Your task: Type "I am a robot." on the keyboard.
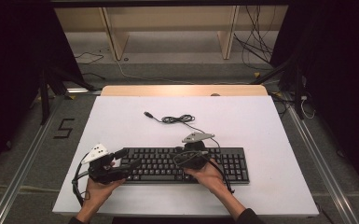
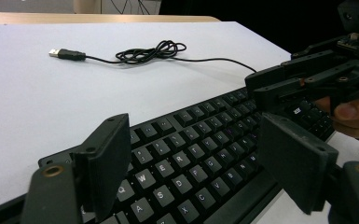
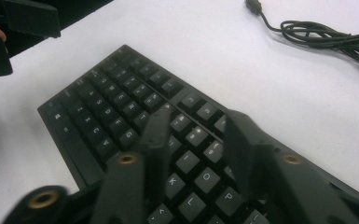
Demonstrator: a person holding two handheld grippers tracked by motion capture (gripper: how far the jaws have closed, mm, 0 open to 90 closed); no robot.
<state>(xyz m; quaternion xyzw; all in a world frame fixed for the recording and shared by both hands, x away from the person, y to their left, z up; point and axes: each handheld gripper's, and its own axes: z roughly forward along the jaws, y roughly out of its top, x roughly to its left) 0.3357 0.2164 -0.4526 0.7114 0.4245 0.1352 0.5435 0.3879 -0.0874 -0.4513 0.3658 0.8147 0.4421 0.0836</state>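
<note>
High view is showing the white counter (image 1: 121, 116) carrying a black keyboard (image 1: 224, 163) near the person's edge, long side running left to right, with its cable (image 1: 179, 119) lying coiled behind it and the USB plug (image 1: 148, 114) loose on the surface, well apart from anything. Left gripper (image 1: 126, 163) is hovering at the keyboard's left end, fingers (image 2: 107, 158) standing wide open with the letter rows showing between them in the left gripper view, nothing held. Right gripper (image 1: 193, 156) is sitting over the middle-right keys; in the right gripper view its fingers (image 3: 156, 140) are standing partway apart just above the keys, nothing clamped between them, and touching the keycaps or not I cannot tell. Step in hand, judging by this: positioning both grippers over the keyboard, either for pressing keys or for taking hold of the board. Next move is calling for the right fingers dropping straight onto one key without catching neighbours, left staying clear.
</note>
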